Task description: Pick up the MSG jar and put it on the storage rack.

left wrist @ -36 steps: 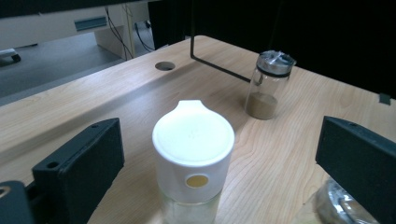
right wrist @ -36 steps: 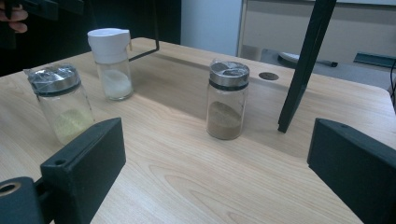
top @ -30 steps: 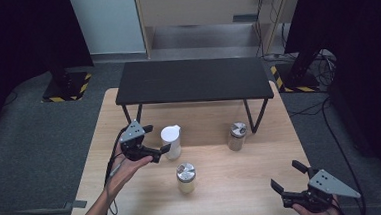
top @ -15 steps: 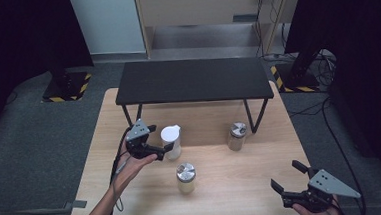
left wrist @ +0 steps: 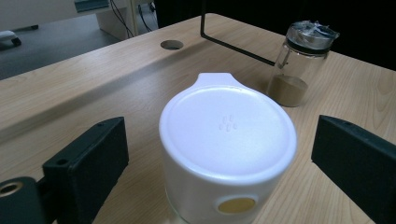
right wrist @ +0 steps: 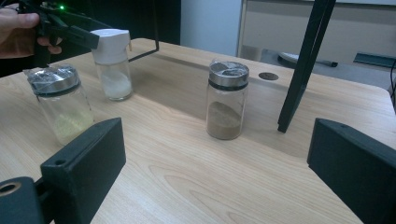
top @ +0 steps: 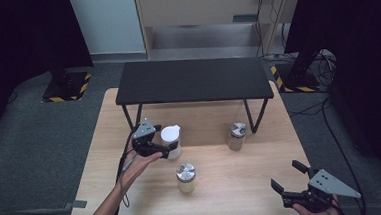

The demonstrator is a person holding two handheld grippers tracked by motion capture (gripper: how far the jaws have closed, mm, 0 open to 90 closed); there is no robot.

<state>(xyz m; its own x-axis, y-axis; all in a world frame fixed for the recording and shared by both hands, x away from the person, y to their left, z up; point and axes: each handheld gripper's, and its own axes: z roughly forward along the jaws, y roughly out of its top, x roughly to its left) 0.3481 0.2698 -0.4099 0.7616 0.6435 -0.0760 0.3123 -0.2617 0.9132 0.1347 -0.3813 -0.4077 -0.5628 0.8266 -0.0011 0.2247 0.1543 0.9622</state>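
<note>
Since the earlier frame, the left gripper (top: 170, 148) had slid in across the wooden table (top: 263, 178) toward the white-capped jar (top: 171, 141) and dropped a bit, so its jaws ended up on either side of the jar's white flip-top cap (left wrist: 228, 133). Those jaws had just been closing a little, with the cap sitting between them, but in the left gripper view there was still a clear gap on both sides, so they were spread wide and not pressing on anything. The person's left hand (top: 141, 163) was cupped under the gripper body.

That jar sat upright on the left half of the table, just in front of the small black bench-style shelf (top: 194, 80). It looked like clear glass with white powder in the bottom (right wrist: 116, 84).

Nothing changed over on the right: the right gripper (top: 290, 177) sat at the near right corner, jaws wide apart with only bare tabletop between them.

Two more jars stood upright nearby, both with metal lids. One with brown powder (top: 237, 136) was over by the shelf's right leg, and one with pale yellowish contents (top: 186, 177) was closer to the person, near the middle. All three jars were well apart from each other.
</note>
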